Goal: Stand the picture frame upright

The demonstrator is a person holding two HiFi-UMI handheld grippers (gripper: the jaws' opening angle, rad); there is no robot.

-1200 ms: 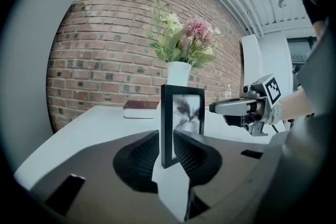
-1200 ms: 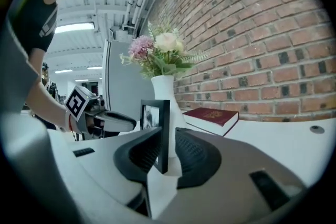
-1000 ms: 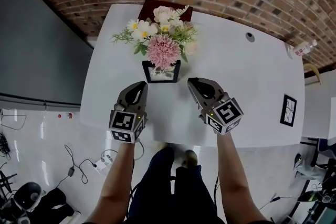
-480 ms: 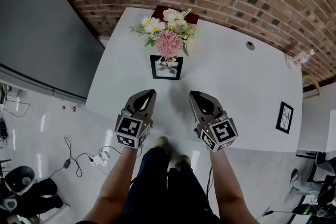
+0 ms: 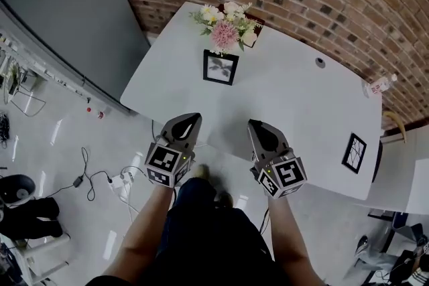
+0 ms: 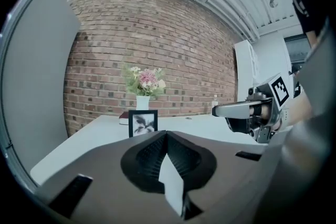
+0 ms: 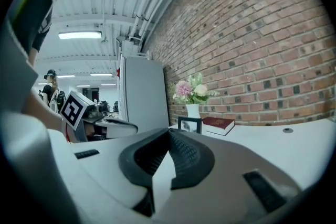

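Both my left gripper (image 5: 193, 118) and right gripper (image 5: 254, 125) are hovering with jaws pressed together, empty; the picture frame (image 5: 220, 67) is standing upright (just before the flowers (image 5: 226, 27)) on the table (image 5: 295, 90).

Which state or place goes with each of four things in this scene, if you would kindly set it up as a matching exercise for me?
Things:
1. picture frame by the vase
2. red book
3. bottle
4. left tool

States or places:
A. shut, with nothing in it
B. at the far right edge of the table
C. lying behind the vase
D. standing upright

Pairs: 1-D, 2-C, 3-B, 4-A
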